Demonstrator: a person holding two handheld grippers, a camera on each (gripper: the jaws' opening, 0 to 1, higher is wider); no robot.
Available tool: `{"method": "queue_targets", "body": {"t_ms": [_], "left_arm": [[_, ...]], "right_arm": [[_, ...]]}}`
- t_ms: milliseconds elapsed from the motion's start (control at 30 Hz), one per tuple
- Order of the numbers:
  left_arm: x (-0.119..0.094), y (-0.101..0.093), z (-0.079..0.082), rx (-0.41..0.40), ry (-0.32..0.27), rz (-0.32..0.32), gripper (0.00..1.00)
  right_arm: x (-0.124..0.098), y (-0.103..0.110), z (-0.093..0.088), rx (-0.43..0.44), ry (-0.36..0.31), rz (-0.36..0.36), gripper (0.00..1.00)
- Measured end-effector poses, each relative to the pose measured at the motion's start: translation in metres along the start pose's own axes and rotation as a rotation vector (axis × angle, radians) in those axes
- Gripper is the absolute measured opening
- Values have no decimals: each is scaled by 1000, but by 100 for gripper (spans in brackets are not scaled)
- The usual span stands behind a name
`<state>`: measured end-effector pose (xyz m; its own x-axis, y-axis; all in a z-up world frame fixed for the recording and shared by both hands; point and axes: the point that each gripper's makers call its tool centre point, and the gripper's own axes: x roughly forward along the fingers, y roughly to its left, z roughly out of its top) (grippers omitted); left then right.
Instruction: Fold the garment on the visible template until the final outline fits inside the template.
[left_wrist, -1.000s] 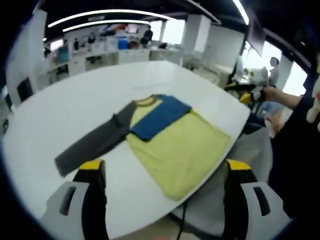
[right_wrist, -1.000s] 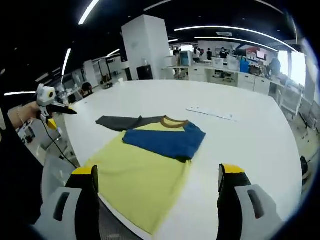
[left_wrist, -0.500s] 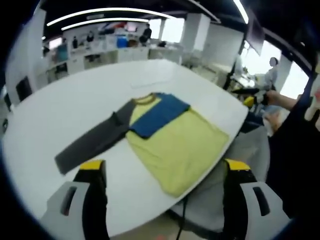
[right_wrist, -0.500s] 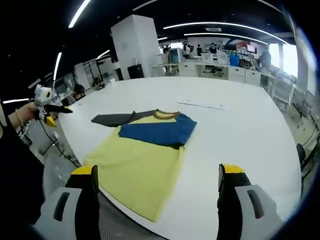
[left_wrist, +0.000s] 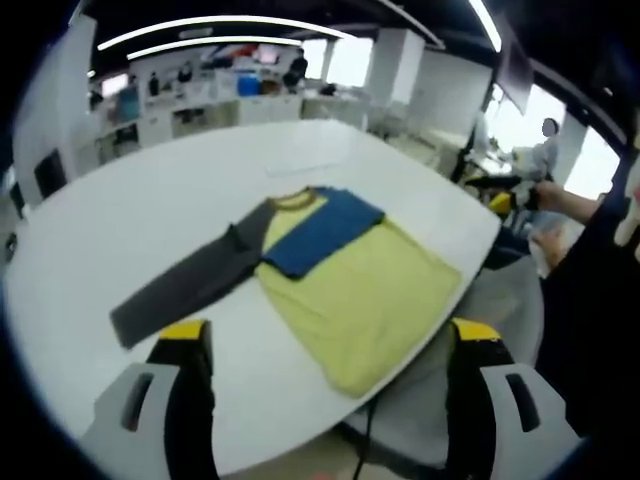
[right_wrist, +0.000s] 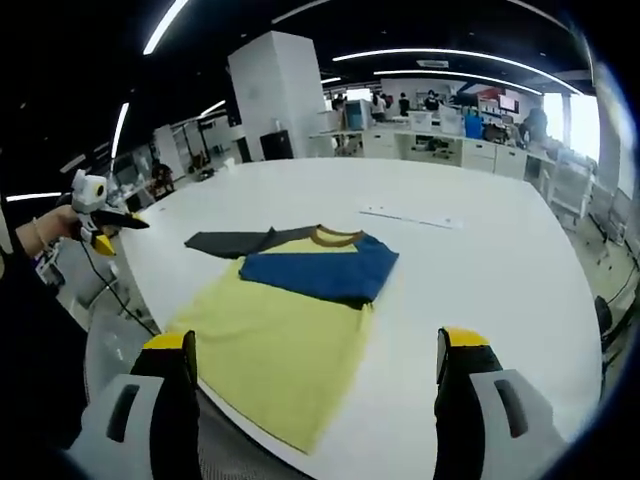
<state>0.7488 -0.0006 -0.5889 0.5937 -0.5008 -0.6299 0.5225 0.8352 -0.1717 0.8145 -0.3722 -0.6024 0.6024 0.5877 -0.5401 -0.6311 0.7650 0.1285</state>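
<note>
Blue sleeve (left_wrist: 322, 231) folded across the shirt (left_wrist: 350, 290) on the table (left_wrist: 120, 220); grey sleeve (left_wrist: 190, 285) remains spread. Left tongs (left_wrist: 325, 345) and right tongs (right_wrist: 318, 350) gape wide, empty.

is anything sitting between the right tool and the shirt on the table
Nothing visible does. In the right gripper view the right tool hangs open over the table edge, and only bare white tabletop lies between it and the shirt, whose blue sleeve is folded across the yellow body.
</note>
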Motion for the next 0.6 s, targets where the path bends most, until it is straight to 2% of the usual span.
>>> {"method": "queue_targets", "body": {"t_ms": [600], "left_arm": [[0,34,-5,-37,-3,36,92]], "right_arm": [[14,-4,-3,15,21,-8,100]]}}
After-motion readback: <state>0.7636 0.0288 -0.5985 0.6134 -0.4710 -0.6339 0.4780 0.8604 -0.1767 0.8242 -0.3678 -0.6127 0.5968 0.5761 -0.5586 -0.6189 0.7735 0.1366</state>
